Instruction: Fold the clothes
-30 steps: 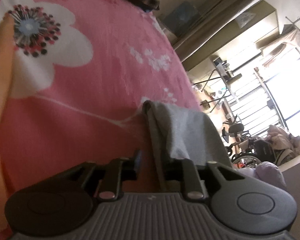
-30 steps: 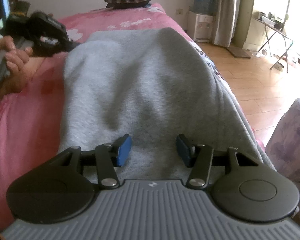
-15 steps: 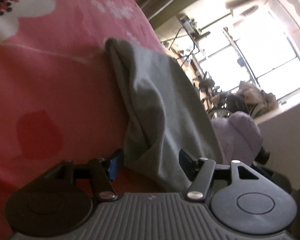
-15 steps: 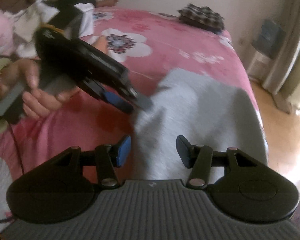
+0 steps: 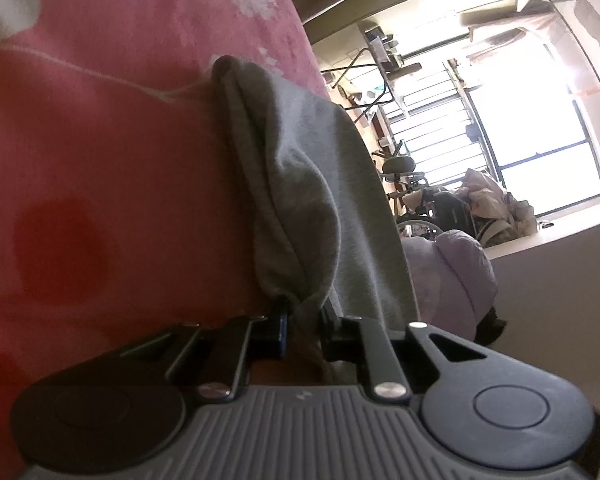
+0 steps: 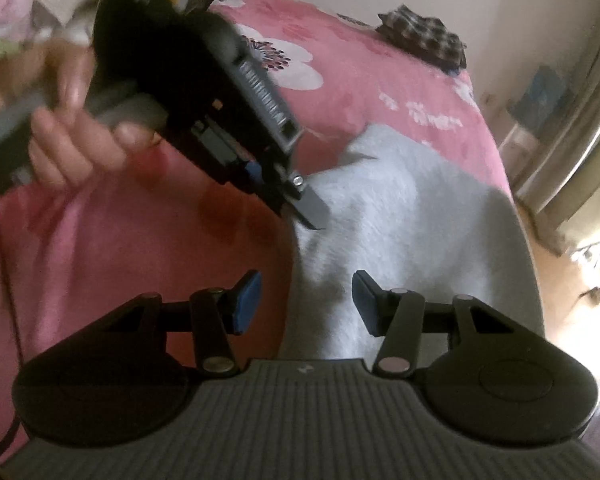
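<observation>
Grey sweatshirt caught at its edge

Grey fleece garment (image 6: 412,216), just one, lies on the pink flowered bedspread (image 6: 360,76), beside one checked bundle (image 6: 424,36) near the wall. Two grippers are working. Left gripper (image 5: 302,322) has closed on the bunched grey edge, where half a second ago it gaped around it. Right gripper (image 6: 306,300) hovers spread wide over the cloth, gripping nothing.
</observation>
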Demonstrator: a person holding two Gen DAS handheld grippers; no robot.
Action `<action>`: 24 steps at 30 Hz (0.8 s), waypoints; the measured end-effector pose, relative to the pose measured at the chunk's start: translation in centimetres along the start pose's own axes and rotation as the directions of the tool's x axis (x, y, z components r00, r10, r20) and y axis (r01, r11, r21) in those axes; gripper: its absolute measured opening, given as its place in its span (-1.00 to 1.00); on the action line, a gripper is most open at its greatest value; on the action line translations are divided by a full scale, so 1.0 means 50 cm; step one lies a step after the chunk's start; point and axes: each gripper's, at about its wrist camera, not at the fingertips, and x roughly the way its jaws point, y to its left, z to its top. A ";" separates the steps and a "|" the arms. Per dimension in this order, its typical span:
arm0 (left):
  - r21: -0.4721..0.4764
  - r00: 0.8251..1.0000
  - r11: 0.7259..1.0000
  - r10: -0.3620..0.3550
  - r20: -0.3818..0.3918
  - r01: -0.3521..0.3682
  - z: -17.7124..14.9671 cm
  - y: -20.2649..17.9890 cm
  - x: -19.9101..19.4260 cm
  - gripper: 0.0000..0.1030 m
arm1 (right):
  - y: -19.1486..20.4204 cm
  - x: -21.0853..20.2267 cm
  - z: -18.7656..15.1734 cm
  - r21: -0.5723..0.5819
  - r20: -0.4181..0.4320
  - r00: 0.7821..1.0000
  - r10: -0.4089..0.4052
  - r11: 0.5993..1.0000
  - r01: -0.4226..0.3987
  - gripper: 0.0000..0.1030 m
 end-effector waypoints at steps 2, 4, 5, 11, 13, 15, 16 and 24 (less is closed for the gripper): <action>-0.013 1.000 1.000 -0.004 -0.007 0.004 0.004 0.000 0.000 -0.71 | 0.011 0.001 0.002 -0.020 0.001 1.000 -0.026 0.999 0.026 -0.04; -0.028 1.000 1.000 -0.010 -0.010 0.009 0.008 0.001 -0.001 -0.71 | 0.020 0.000 0.001 -0.026 0.004 0.999 -0.051 0.998 0.052 -0.05; -0.038 1.000 0.999 -0.014 -0.012 0.014 0.010 0.000 -0.002 -0.71 | 0.024 -0.001 0.001 -0.029 0.005 0.998 -0.064 0.998 0.064 -0.06; -0.072 0.999 0.997 -0.034 -0.013 0.033 0.021 -0.008 0.009 -0.71 | 0.023 0.009 0.005 -0.010 -0.015 0.991 -0.132 0.991 0.132 -0.16; -0.074 0.999 0.997 -0.038 -0.011 0.037 0.017 -0.009 0.008 -0.71 | 0.024 0.015 0.004 -0.012 -0.030 0.989 -0.148 0.989 0.148 -0.33; -0.076 0.999 0.996 -0.044 -0.010 0.043 0.017 -0.009 0.009 -0.71 | 0.023 0.017 0.002 -0.005 -0.038 0.987 -0.154 0.988 0.154 -0.45; -0.077 0.999 0.996 -0.048 -0.009 0.047 0.017 -0.009 0.010 -0.71 | 0.021 0.018 0.002 0.007 -0.039 0.987 -0.156 0.988 0.156 -0.54; -0.053 0.994 0.994 -0.088 0.066 0.092 0.028 -0.015 -0.010 -0.35 | -0.009 -0.001 0.002 0.133 -0.022 0.988 -0.155 0.979 0.157 -0.84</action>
